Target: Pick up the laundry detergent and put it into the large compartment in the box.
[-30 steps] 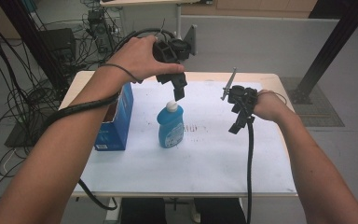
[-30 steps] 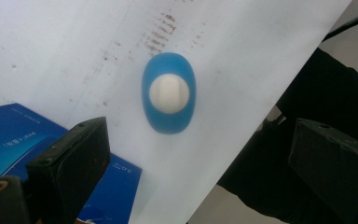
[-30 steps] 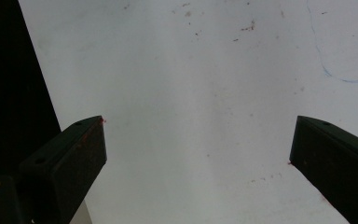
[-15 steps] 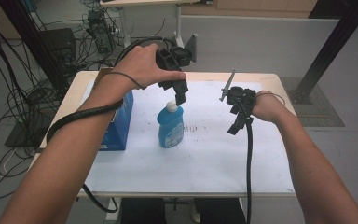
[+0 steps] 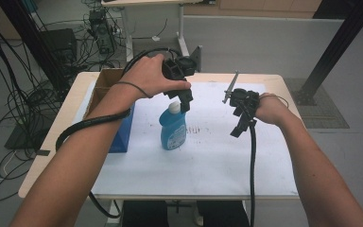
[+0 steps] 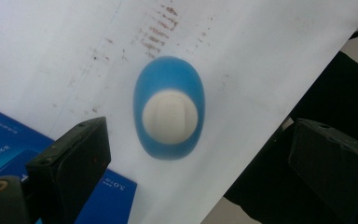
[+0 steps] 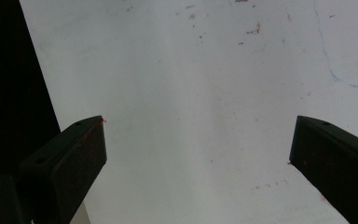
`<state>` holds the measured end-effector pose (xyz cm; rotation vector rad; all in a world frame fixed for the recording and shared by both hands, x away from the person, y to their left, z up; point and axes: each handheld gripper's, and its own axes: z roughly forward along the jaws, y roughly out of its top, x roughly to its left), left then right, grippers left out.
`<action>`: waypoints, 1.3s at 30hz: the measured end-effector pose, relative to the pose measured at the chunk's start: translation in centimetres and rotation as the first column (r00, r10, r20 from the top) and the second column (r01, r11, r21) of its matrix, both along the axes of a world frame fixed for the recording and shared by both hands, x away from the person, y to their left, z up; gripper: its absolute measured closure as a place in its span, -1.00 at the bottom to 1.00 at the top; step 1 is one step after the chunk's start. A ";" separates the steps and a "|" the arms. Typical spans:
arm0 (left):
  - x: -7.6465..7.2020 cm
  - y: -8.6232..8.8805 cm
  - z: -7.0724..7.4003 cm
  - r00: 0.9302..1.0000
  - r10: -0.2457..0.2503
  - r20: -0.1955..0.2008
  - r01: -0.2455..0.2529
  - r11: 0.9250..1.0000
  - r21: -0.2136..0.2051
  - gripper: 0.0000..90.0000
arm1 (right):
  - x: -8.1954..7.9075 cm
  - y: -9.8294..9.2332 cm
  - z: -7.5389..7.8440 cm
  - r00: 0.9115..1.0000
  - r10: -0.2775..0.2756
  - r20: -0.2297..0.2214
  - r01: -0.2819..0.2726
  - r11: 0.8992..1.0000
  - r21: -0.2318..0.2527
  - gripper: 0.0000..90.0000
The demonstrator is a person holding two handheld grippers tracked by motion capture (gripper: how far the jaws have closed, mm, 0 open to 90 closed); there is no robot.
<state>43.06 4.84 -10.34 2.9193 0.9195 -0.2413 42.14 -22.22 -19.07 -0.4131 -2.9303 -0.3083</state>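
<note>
Bottle (image 5: 173,128) upright, cap (image 6: 169,116) up, left tool (image 5: 185,105) above

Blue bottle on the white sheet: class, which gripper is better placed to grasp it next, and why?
Left. The left gripper hangs open directly above the blue bottle, its white cap between the jaws. The right gripper faces bare sheet.

A light wooden table (image 5: 47,156) with rounded corners stands on a grey floor (image 5: 264,47), most of its top covered by a white sheet (image 5: 203,165) marked with faint brown specks. At far left, black cables (image 5: 14,94) tangle over the floor beside dark equipment (image 5: 59,42). A black post (image 5: 335,47) slants down at far right to a grey mat (image 5: 324,113).
</note>
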 end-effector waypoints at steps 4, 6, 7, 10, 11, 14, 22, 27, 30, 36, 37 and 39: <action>0.0 0.0 -0.7 1.000 0.011 0.007 -0.011 1.000 0.004 -0.87 | 0.0 -0.1 -0.1 1.000 -0.001 -0.004 0.001 1.000 0.002 -0.91; 0.0 0.2 -1.4 1.000 0.013 0.007 -0.013 1.000 0.000 -0.87 | 0.0 -0.1 -0.2 1.000 -0.005 -0.004 0.005 1.000 0.002 -0.91; 0.0 0.2 -1.4 1.000 0.013 0.007 -0.013 1.000 0.000 -0.87 | 0.0 -0.1 -0.2 1.000 -0.005 -0.004 0.005 1.000 0.002 -0.91; 0.0 0.2 -2.3 1.000 0.020 0.015 -0.020 1.000 0.005 -0.87 | -0.1 -0.1 -0.4 1.000 -0.007 -0.004 0.007 1.000 0.007 -0.91; 0.0 0.2 -2.3 1.000 0.020 0.015 -0.020 1.000 0.005 -0.87 | -0.1 -0.1 -0.4 1.000 -0.007 -0.004 0.007 1.000 0.007 -0.91; 0.0 0.2 -3.2 0.999 0.024 0.021 -0.025 1.000 0.013 -0.87 | -0.1 -0.1 -0.5 1.000 -0.004 -0.001 0.004 1.000 0.011 -0.91; 0.2 0.4 -4.4 0.999 0.029 0.018 -0.029 0.999 0.019 -0.87 | -0.1 0.1 -0.7 1.000 -0.003 0.002 0.003 1.000 0.011 -0.91; 0.2 0.4 -5.1 0.999 0.030 0.019 -0.031 0.999 0.021 -0.87 | -0.1 0.0 -0.8 1.000 -0.007 0.002 0.007 1.000 0.012 -0.92; 0.1 0.2 -5.5 0.999 0.027 0.020 -0.027 0.999 0.022 -0.87 | -0.1 0.0 -0.9 1.000 -0.008 0.003 0.008 1.000 0.011 -0.92; 0.0 -0.3 -6.3 0.999 0.023 0.023 -0.024 0.999 0.027 -0.87 | -0.1 0.0 -1.1 1.000 -0.008 0.002 0.008 1.000 0.012 -0.91; 0.0 -0.3 -6.3 0.999 0.023 0.023 -0.024 0.999 0.027 -0.87 | -0.1 0.0 -1.1 1.000 -0.008 0.002 0.008 1.000 0.012 -0.91; 0.0 -0.4 -6.5 0.999 0.022 0.023 -0.023 0.999 0.026 -0.87 | -0.2 0.0 -1.1 1.000 -0.007 0.004 0.007 1.000 0.014 -0.91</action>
